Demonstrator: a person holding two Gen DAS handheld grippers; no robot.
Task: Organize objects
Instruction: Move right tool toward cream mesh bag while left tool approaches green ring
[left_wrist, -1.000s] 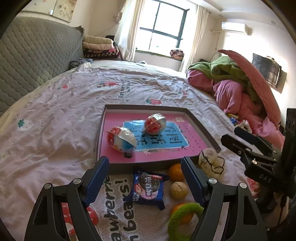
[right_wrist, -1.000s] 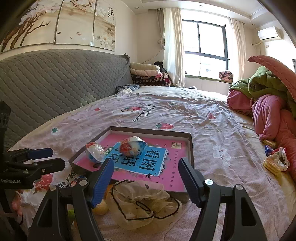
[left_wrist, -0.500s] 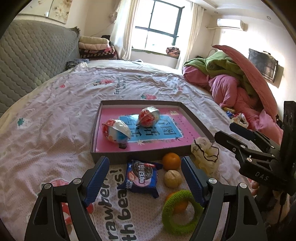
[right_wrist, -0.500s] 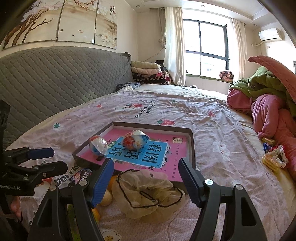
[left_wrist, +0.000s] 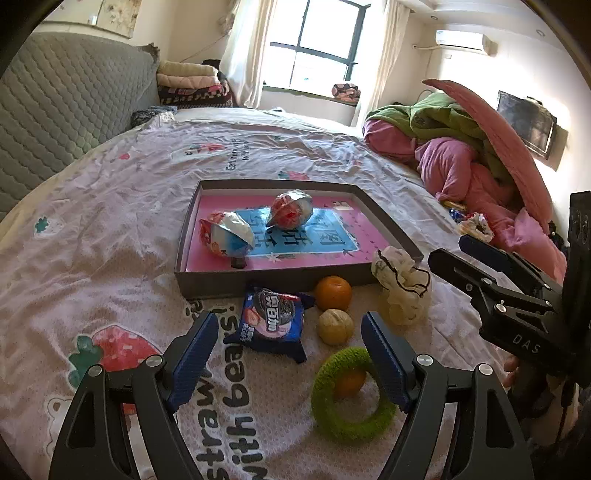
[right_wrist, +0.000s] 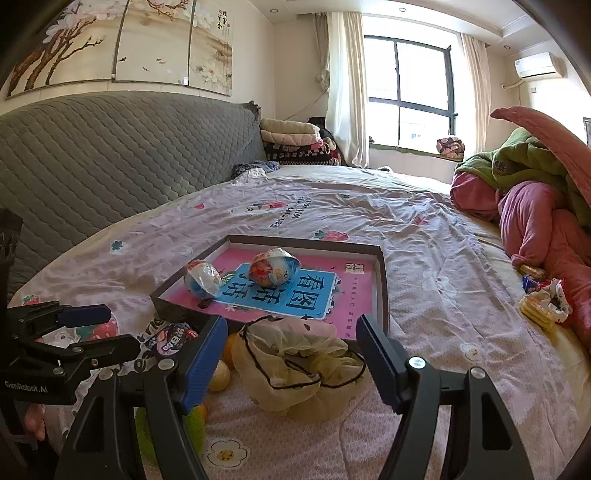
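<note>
Observation: over the last second both of my tools have drawn back from the box tray and risen slightly. In the left wrist view the loose items in front of the tray now sit farther up the picture, and the green ring, cut off at the edge a second ago, is now fully in sight. Nothing on the bed has been displaced; only my viewpoint has shifted.

Left tool: jaws spread wide, holding nothing, hovering above the cookie packet.

Right tool: jaws likewise spread and empty, hovering over the cream mesh pouch, which lies just at the tray's near wall.

Location of task items: two foil-wrapped eggs, one blue-white and one red, already lie inside the tray. Outside it, on the bed sheet near the front wall, are the cookie packet, an orange, a walnut, the pouch, and the green ring, which encircles a second orange fruit.

Assessment: the pull-back appears to be a repositioning between picks, not a grasp. I judge the task partly done, with two items placed and roughly six outstanding. The packet lies between my left jaws' line of approach and the pouch between my right, so either is a plausible next pick. The pouch is soft and may deform or snag by its black drawstring.
</note>
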